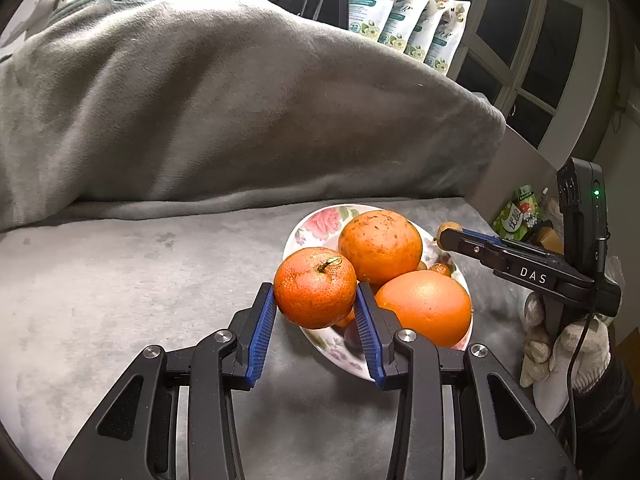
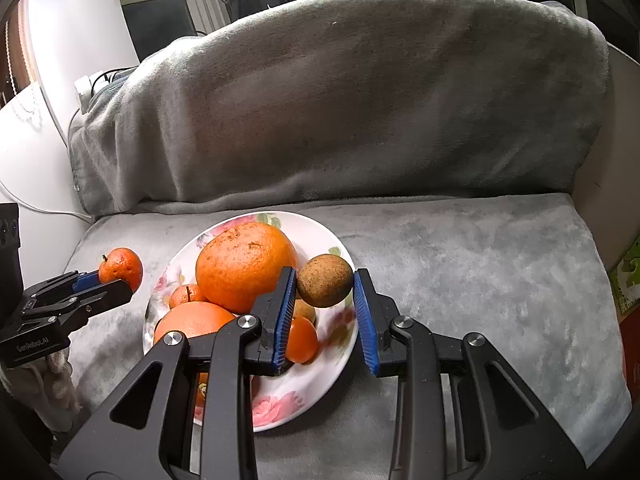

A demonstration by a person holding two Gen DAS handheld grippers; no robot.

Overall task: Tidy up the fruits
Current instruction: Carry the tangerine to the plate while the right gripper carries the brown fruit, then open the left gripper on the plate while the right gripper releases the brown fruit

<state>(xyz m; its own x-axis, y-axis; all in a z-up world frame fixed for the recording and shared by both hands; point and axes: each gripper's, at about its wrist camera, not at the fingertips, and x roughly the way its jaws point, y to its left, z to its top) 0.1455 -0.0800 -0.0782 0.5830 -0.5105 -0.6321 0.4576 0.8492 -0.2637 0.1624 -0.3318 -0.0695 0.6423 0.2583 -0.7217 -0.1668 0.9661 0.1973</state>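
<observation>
A flowered plate (image 1: 316, 220) (image 2: 328, 240) sits on the grey cushion and holds two big oranges (image 1: 380, 246) (image 2: 244, 264), (image 1: 424, 306) (image 2: 192, 320) and several small fruits (image 2: 300, 340). My left gripper (image 1: 315, 304) (image 2: 106, 280) is shut on a small stemmed orange (image 1: 315, 286) (image 2: 122, 266), held just above the plate's left rim. My right gripper (image 2: 325, 288) (image 1: 448, 234) is shut on a round brown fruit (image 2: 325, 286) (image 1: 444, 230), held above the plate's right side.
A grey blanket (image 1: 200, 100) (image 2: 340, 100) covers the sofa back behind the plate. Flowered packets (image 1: 404, 12) stand behind it. Green packaging (image 1: 516, 212) (image 2: 628, 276) lies past the cushion's right edge. The cushion (image 1: 120, 280) (image 2: 480, 272) extends left and right of the plate.
</observation>
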